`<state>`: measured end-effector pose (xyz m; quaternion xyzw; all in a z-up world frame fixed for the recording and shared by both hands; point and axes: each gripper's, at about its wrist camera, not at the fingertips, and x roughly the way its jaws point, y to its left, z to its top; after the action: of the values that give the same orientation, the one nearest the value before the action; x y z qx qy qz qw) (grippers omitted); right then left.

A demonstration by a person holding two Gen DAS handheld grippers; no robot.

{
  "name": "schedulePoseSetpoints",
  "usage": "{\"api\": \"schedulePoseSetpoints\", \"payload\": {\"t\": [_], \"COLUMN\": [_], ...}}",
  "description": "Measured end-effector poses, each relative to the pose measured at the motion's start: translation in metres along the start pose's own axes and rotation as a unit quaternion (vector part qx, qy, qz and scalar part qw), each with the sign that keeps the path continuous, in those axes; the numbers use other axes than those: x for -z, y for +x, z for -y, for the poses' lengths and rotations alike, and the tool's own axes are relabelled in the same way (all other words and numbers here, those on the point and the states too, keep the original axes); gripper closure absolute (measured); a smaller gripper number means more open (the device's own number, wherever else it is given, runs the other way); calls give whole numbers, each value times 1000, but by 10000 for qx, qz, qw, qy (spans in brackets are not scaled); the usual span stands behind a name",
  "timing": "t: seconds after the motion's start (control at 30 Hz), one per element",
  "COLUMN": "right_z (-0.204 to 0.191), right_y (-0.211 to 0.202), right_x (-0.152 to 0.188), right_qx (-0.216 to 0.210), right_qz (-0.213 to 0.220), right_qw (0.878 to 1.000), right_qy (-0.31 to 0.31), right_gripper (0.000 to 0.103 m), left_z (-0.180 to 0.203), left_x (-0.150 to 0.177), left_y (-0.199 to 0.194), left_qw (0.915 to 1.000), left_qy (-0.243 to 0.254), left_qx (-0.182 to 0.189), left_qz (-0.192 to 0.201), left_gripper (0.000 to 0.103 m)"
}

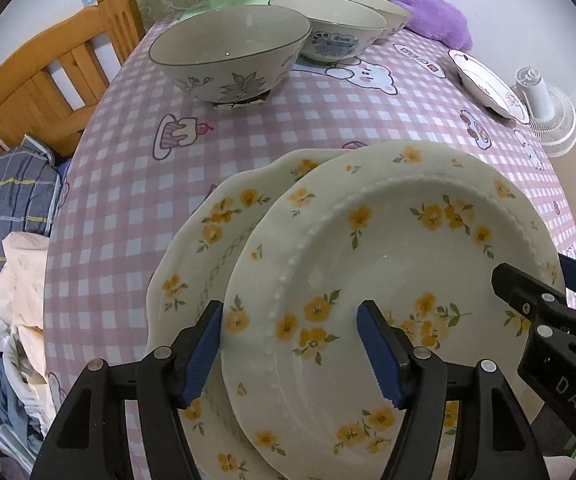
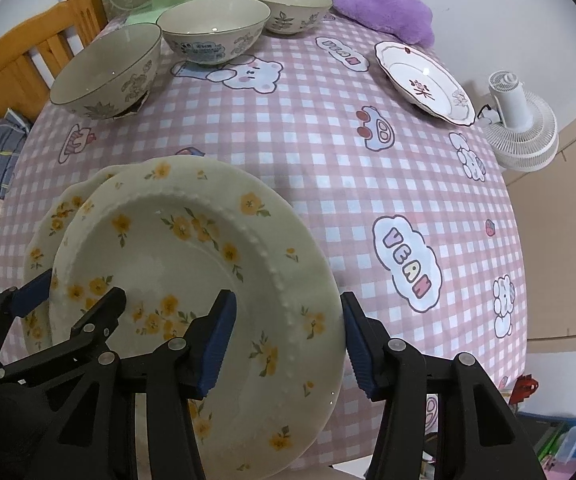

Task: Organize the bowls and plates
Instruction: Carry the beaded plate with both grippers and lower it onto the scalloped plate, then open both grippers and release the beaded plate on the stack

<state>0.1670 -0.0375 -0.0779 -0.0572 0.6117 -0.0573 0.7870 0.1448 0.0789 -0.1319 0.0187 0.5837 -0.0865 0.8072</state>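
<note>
At the near edge of a desk draped in pink gingham, a beaded-rim plate with yellow flowers lies atop a scalloped yellow-flowered plate, offset to its right. The left tool straddles the upper plate's left rim, fingers spread; the right tool straddles its right rim, likewise spread. Three bowls line the far edge, with a white red-flowered plate at the far right.
</note>
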Motion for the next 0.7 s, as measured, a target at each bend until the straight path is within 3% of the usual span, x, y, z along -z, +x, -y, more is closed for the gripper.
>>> {"api": "schedulePoseSetpoints", "payload": {"t": [0.4, 0.7], "right_z": [3, 14], "right_y": [4, -5], "right_x": [1, 12], "right_qx": [-30, -253], "right_qz": [53, 270], "right_qw": [10000, 9993], "right_qy": [-29, 52], "right_gripper": [52, 54], "left_z": [20, 17], "left_x": [0, -1], "left_y": [-1, -9], "left_qw": [9966, 9979], "left_qy": [232, -1], "left_qx": [-758, -605], "left_qz": [208, 244], "left_gripper": [30, 24]}}
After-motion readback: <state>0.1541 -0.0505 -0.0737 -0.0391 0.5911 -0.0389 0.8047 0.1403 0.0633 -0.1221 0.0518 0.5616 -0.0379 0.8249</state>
